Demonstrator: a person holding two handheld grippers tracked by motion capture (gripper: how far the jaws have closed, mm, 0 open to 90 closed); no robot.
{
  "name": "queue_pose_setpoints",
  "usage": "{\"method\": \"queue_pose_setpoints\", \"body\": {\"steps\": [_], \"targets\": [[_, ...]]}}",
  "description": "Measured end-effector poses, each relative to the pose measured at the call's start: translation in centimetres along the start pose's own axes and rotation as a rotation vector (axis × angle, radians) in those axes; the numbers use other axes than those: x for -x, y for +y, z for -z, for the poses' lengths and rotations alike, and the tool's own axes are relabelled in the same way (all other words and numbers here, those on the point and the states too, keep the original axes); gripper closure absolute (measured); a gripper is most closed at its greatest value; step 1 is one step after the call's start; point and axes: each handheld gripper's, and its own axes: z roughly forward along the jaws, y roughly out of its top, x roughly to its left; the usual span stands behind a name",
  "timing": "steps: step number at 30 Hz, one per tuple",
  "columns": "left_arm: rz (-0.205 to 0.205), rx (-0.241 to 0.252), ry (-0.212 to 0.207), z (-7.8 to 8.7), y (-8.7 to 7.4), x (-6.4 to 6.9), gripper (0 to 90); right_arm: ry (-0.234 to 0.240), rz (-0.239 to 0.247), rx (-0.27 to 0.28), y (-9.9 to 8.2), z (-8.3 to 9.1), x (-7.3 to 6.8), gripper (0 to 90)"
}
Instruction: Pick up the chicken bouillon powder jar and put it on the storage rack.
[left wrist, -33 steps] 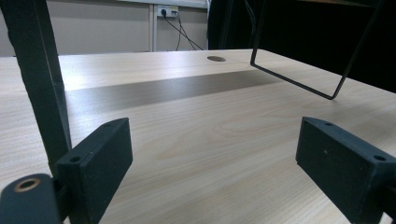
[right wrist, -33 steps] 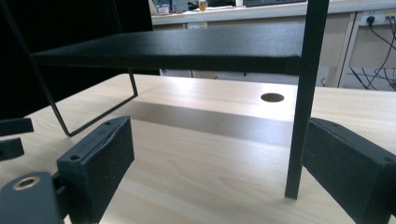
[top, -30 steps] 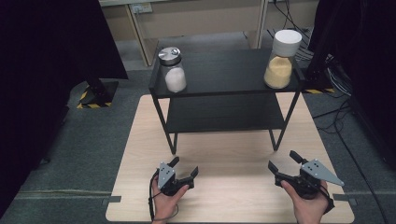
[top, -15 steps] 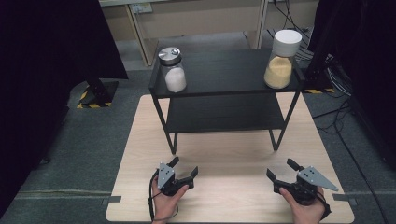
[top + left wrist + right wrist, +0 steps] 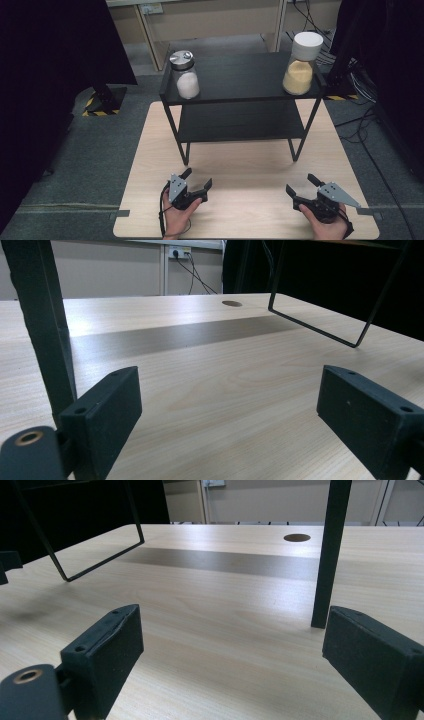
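My left gripper (image 5: 197, 178) rests low over the front of the wooden table (image 5: 240, 165), held in a hand, open with nothing between its jaws. My right gripper (image 5: 301, 184) sits near the front right, also open and empty. In the left gripper view the left gripper (image 5: 230, 425) frames bare tabletop; the right gripper (image 5: 230, 660) does the same in its own view. On the black shelf rack's top (image 5: 240, 75) stand a glass jar with a metal lid and white contents (image 5: 185, 75) at the left, and a white-lidded jar with yellow contents (image 5: 301, 64) at the right.
The rack's lower shelf (image 5: 240, 122) is bare. One rack leg (image 5: 45, 325) stands close at the left of the left gripper, another leg (image 5: 330, 555) close ahead of the right gripper's right jaw. A cable hole (image 5: 297, 537) lies far back. Grey floor surrounds the table.
The right gripper has sunk toward the tabletop and drifted slightly left. The left gripper has stayed where it was, and both keep their jaws apart.
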Motion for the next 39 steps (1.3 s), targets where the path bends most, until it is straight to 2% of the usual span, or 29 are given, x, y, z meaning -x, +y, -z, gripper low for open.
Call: {"method": "queue_pose_setpoints", "body": {"steps": [13,20,39], "targets": [[0.001,0.0,-0.001,0.0,0.0,0.0,10.3,-0.031,0.022,-0.023,-0.6,-0.1,-0.2,9.6],[0.002,-0.001,-0.003,0.0,0.0,-0.1,10.2,-0.043,0.012,-0.031,-1.0,-0.3,0.0,9.6],[0.002,-0.006,-0.005,0.0,0.1,-0.1,10.2,-0.032,-0.007,-0.035,-1.1,-0.3,0.4,9.6]]}}
